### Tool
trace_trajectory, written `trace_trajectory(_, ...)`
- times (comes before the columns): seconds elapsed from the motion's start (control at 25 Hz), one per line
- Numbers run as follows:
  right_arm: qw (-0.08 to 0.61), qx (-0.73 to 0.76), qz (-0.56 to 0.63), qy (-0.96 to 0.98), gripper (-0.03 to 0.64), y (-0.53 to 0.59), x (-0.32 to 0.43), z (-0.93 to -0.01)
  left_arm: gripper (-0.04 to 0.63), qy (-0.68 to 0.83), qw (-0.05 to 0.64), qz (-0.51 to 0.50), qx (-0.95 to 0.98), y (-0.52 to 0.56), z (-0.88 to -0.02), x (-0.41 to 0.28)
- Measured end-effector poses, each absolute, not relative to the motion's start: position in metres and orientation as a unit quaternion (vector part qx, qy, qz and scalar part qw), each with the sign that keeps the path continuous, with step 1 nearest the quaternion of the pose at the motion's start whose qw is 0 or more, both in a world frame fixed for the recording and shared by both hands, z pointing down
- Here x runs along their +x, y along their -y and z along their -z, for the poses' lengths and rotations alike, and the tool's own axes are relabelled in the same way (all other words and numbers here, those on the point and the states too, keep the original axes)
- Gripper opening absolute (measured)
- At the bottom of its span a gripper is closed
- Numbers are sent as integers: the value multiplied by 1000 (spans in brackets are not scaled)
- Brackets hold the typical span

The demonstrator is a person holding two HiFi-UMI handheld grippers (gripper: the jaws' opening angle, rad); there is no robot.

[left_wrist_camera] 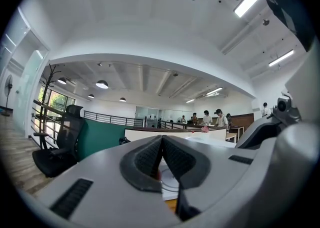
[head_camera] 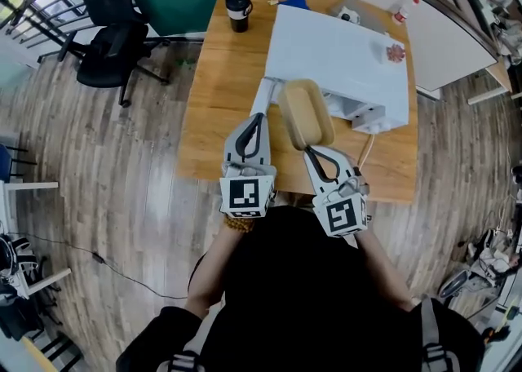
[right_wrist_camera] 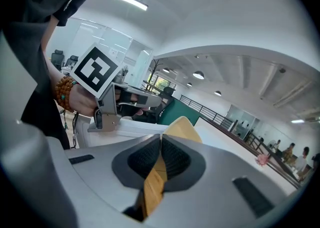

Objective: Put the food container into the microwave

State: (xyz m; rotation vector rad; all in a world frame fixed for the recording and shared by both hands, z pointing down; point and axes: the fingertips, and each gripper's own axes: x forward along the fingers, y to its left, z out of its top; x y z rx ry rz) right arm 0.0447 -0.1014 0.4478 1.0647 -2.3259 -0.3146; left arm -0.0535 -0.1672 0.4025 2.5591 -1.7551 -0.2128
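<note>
An open-plan office with a wood-plank floor [head_camera: 122,191] frames a wooden desk [head_camera: 208,109], seen from above the person's dark-clad shoulders.

The right hand-held gripper [head_camera: 308,148] is clamped on the near end of the food container [head_camera: 306,113]. Its jaws are nearly together, with the container's thin tan edge pinched between the pads. The container is an oval box with a tan, wood-coloured top and a paler rounded rim. It lies lengthwise away from the person, over the desk's front half and just in front of the white microwave [head_camera: 334,52], towards that appliance's left side. Whether it rests on the desk cannot be told.

The left hand-held gripper [head_camera: 261,116] is just beside the container, on its left. Its jaws are closed, the pads meeting at the tips, and nothing can be made out between them. Its tip lies at the near end of a narrow white panel [head_camera: 266,95], apparently the microwave's open door, which juts towards the person. Contact there cannot be confirmed. A beaded bracelet [head_camera: 241,222] circles the wrist behind this gripper.

Farther out, a pink flower-like ornament [head_camera: 395,54] sits on the microwave's top near its right edge. A black cup [head_camera: 237,10] stands at the desk's far left. A black office chair [head_camera: 110,44] stands on the floor to the left of the desk.
</note>
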Motion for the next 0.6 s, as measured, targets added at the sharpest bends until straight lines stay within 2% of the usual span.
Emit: trace_trajectory(0.6, 282, 395, 105, 868, 23, 108, 32, -467, 20, 546, 38, 46, 836, 174, -414, -56)
